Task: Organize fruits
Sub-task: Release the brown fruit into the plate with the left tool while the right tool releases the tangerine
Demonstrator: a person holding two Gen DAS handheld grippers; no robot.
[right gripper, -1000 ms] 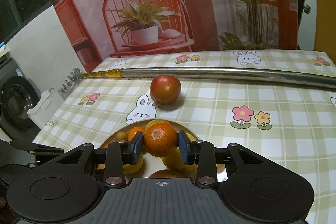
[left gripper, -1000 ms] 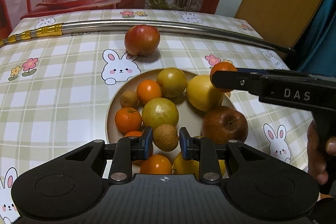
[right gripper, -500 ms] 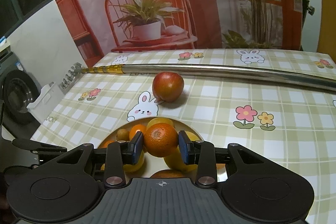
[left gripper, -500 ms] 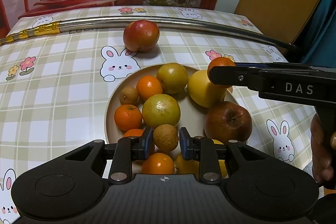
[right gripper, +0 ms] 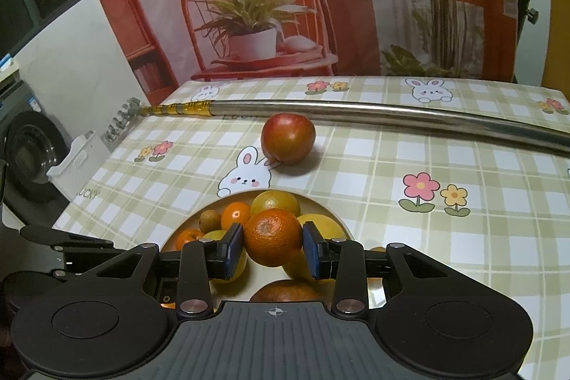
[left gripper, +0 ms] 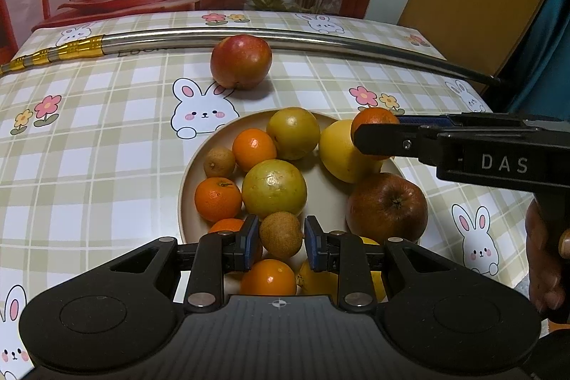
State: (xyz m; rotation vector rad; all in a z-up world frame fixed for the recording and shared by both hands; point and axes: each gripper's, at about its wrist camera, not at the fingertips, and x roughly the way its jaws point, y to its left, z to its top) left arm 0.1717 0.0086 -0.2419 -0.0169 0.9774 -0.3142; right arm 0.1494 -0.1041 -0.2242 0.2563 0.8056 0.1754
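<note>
Orange stuff first: pinching a mandarin [right gripper: 274,235] snugly between the blue pads of the right tongs [right gripper: 273,246], hovering just over the plate [left gripper: 327,198]. Bracketing a small brown fruit [left gripper: 281,234] in the left tongs [left gripper: 280,244], narrow, but not managing to tell whether actually squeezing or merely flanking.

Probably risking a roll-out here. Gripping round, slick skin on small contact patches, so tilting or easing off likely means dropping onto the pile underneath and bumping neighbours off the rim, out toward the loose apple [left gripper: 240,61] beyond the tips.

Showing the mandarin's stem dimple back toward the wrist camera. Not really having a long axis, being nearly a ball.
</note>
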